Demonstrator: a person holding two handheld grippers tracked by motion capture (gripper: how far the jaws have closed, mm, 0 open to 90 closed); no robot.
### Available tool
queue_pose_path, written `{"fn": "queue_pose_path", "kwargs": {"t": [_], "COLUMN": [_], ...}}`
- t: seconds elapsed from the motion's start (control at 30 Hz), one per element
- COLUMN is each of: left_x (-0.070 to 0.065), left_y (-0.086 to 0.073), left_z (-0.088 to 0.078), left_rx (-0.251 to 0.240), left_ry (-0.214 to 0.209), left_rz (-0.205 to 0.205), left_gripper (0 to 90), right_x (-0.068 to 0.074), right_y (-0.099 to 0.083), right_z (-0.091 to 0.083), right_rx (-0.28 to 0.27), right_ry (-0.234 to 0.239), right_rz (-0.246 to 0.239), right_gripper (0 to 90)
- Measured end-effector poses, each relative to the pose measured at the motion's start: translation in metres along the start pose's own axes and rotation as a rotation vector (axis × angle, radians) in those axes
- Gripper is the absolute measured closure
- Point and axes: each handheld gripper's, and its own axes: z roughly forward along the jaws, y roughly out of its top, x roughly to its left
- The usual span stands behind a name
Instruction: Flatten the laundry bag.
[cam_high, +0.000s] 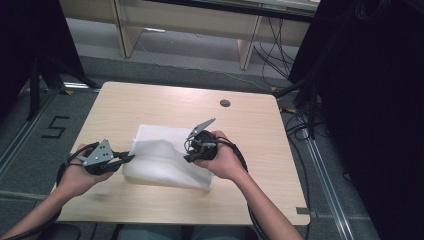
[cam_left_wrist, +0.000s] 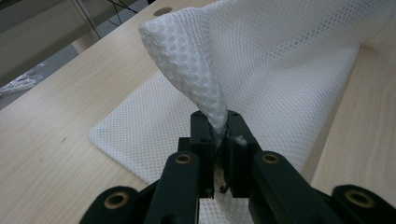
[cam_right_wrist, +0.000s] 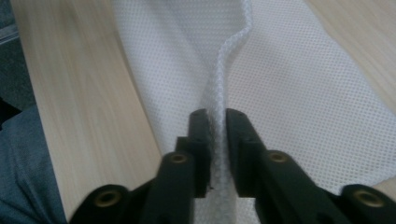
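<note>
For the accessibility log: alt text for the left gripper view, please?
The left gripper is clamped on a raised fold of white mesh fabric, its black jaws pinching the edge. The rest of the fabric lies flat on a light wooden table.

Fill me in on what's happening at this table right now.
A person is handling a white mesh cloth on a wooden table with two hand-held grippers. The left gripper is shut on a raised fold at the cloth's edge. The right gripper has a ridge of the same cloth pinched between its fingers. The rest of the cloth lies on the table.
</note>
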Motion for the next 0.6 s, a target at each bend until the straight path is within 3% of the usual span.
{"fn": "queue_pose_path", "kwargs": {"t": [0.1,0.17,0.23,0.27,0.47,0.6], "left_x": [0.001,0.002,0.004,0.005,0.009,0.01], "left_y": [-0.001,-0.003,-0.004,-0.005,-0.01,-0.015], "left_z": [-0.001,-0.003,-0.004,-0.005,-0.019,-0.029], "left_rx": [-0.005,-0.005,-0.005,-0.006,0.022,0.021], "left_ry": [-0.002,-0.016,-0.029,-0.035,-0.068,-0.061], "left_rz": [-0.014,-0.049,-0.049,-0.069,-0.061,-0.08], "left_gripper": [83.4,82.8,82.3,81.7,75.5,72.0], "right_x": [0.005,0.011,0.014,0.017,0.038,0.049], "right_y": [0.0,-0.002,-0.004,-0.007,-0.024,-0.033], "right_z": [-0.002,-0.006,-0.008,-0.009,-0.018,-0.02], "right_rx": [0.003,-0.025,-0.03,-0.036,-0.058,-0.063], "right_ry": [0.015,0.009,0.013,0.018,0.062,0.086], "right_rz": [-0.009,-0.05,-0.056,-0.068,-0.12,-0.14], "right_gripper": [88.6,89.1,89.2,89.2,89.2,89.2]}}
